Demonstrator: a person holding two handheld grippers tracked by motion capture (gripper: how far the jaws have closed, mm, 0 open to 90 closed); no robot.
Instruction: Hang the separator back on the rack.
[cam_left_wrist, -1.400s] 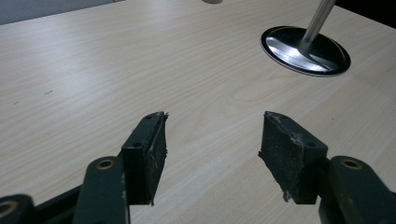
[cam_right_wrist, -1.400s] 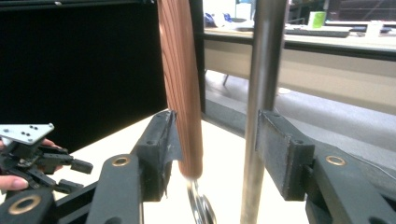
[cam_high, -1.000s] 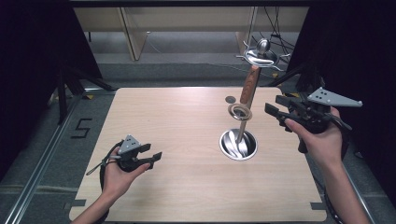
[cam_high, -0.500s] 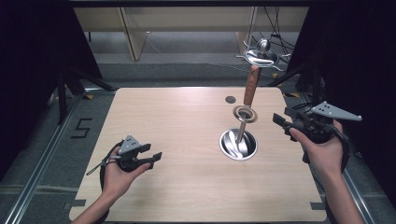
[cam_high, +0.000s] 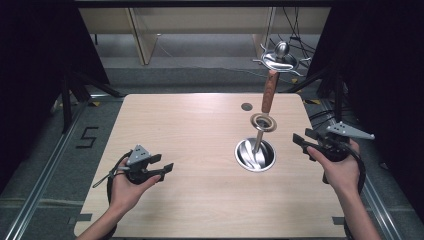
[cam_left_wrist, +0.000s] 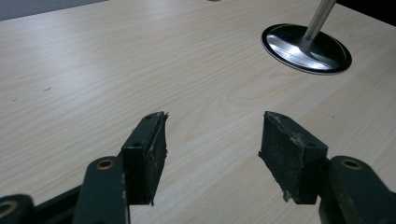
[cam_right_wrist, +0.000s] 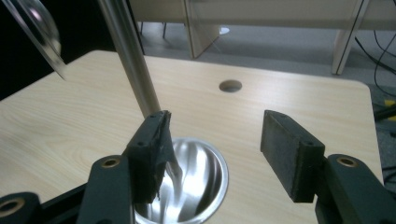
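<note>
Tall polished-steel stand with round mirrored base (cam_high: 255, 155), wooden upper grip, being approached near table's right-centre. Right gripper (cam_high: 304, 140) just opened wide, empty; left gripper (cam_high: 162, 167) wide, empty. Stand judged rigid, top-heavy, slippery; slim shaft (cam_right_wrist: 133, 65) best being grasped.

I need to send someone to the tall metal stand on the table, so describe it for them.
On the wooden table, look right of centre for a round shiny metal base. A thin steel rod rises from it through a ring to a reddish wooden handle; nothing else there stands upright.

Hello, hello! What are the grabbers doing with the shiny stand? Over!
Left gripper open, holding nothing. Right gripper open, jaws just widened, nothing between them, beside the metal stand. Nothing in the way.
</note>
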